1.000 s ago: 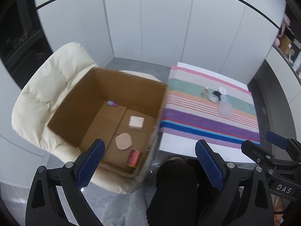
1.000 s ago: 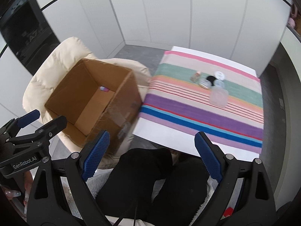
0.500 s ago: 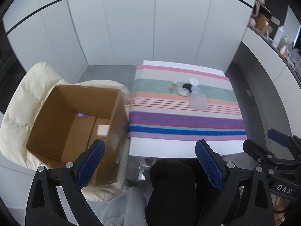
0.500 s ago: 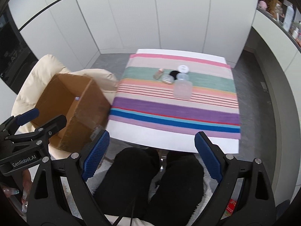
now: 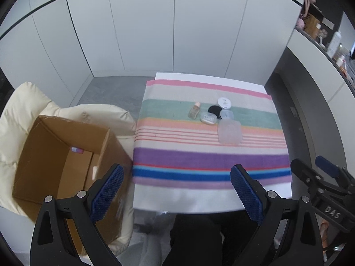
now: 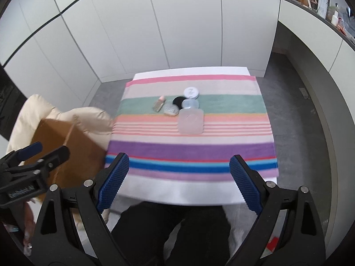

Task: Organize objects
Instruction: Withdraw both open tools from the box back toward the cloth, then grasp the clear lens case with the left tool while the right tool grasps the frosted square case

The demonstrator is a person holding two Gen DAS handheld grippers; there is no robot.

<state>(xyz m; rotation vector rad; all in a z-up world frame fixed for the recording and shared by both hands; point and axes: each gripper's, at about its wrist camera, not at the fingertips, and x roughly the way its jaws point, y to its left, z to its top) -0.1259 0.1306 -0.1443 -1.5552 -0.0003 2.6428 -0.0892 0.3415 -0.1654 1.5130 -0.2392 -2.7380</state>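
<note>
A cluster of small items lies on the striped cloth [image 5: 206,157] [image 6: 190,150]: a little glass bottle [image 5: 194,110] [image 6: 159,104], a black round pad [image 5: 214,110] [image 6: 178,100], a white round tin [image 5: 224,102] [image 6: 191,92], a clear round lid [image 5: 226,114] [image 6: 190,104], a small clear case [image 5: 208,118] [image 6: 171,110] and a frosted square container [image 5: 229,131] [image 6: 191,121]. My left gripper [image 5: 175,175] stands open and empty over the table's near edge. My right gripper [image 6: 179,163] is open and empty too.
An open cardboard box [image 5: 60,155] [image 6: 66,146] sits on a cream padded chair [image 5: 20,108] [image 6: 84,119] left of the table, with a few small items inside. The person's dark-clad legs [image 5: 199,239] are below. A shelf with bottles [image 6: 326,2] runs along the right wall.
Both grippers swung right, away from the box and toward the table; the striped cloth and its items now sit centred ahead. Jaws stayed open.
</note>
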